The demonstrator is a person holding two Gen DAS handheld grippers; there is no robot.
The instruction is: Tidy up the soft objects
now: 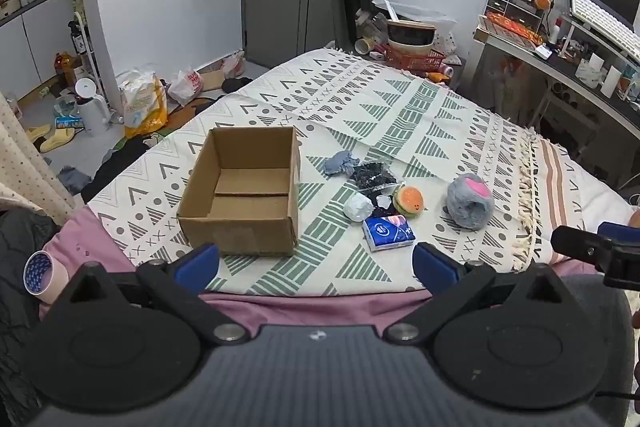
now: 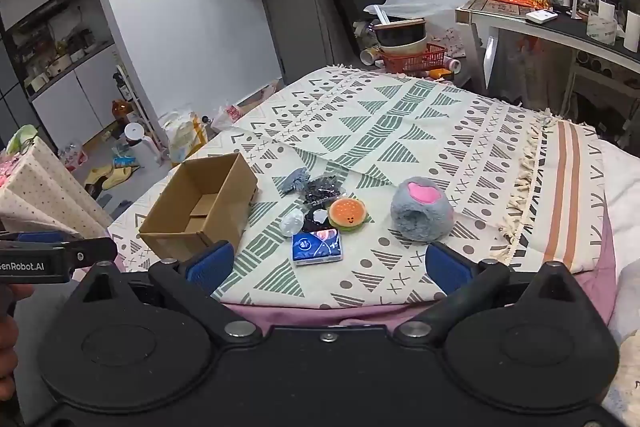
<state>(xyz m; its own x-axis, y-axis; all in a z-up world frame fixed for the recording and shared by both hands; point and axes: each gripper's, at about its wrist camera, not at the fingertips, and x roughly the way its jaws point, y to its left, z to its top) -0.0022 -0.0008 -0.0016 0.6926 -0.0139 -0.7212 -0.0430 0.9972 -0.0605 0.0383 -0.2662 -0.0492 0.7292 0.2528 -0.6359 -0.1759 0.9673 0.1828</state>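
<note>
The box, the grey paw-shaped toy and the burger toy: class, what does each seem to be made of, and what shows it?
Box: brown corrugated cardboard, matt, with folded flaps and plain cut edges. Grey paw-shaped toy: fluffy synthetic plush by its look, long fuzzy pile with smooth pink pads. Burger toy: probably short-pile plush or soft foam, matt orange with a printed face.

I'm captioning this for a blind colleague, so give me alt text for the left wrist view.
An open left gripper hovers at the near edge of a bed with a patterned blanket, facing an empty cardboard box. Right of the box lie a tissue pack, burger plush, grey-and-pink plush, blue cloth and small wrapped items.
</note>
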